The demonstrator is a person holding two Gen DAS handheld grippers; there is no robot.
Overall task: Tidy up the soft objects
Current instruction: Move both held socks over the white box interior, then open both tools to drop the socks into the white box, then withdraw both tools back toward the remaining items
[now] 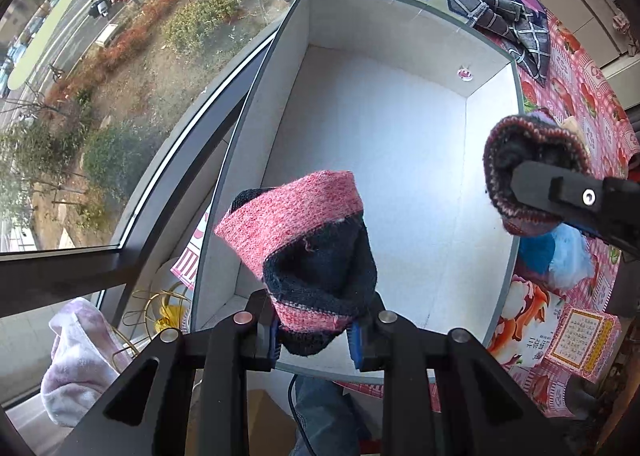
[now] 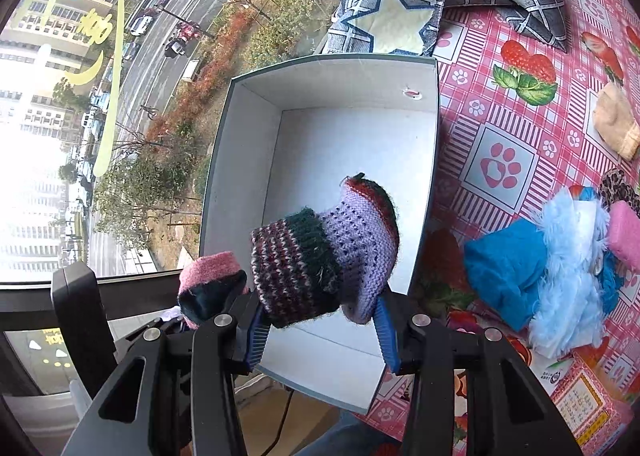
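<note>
Left gripper pointing straight down, jaws clamped, right gripper angled downward, apparently gripping too

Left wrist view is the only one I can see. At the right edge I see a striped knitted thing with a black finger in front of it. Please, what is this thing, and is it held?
Observer: It is a rolled knit sock, striped dark red, green and lilac. The right gripper is shut on it, blue pads against both sides.
Operator: Is it over the box already?
Observer: In the right wrist view it hangs in front of the near part of the white box, whose floor looks bare.
Operator: What other soft things wait on the table?
Observer: A blue cloth with pale blue fur, a pink fuzzy piece beside it, and a beige sock further back.
</note>
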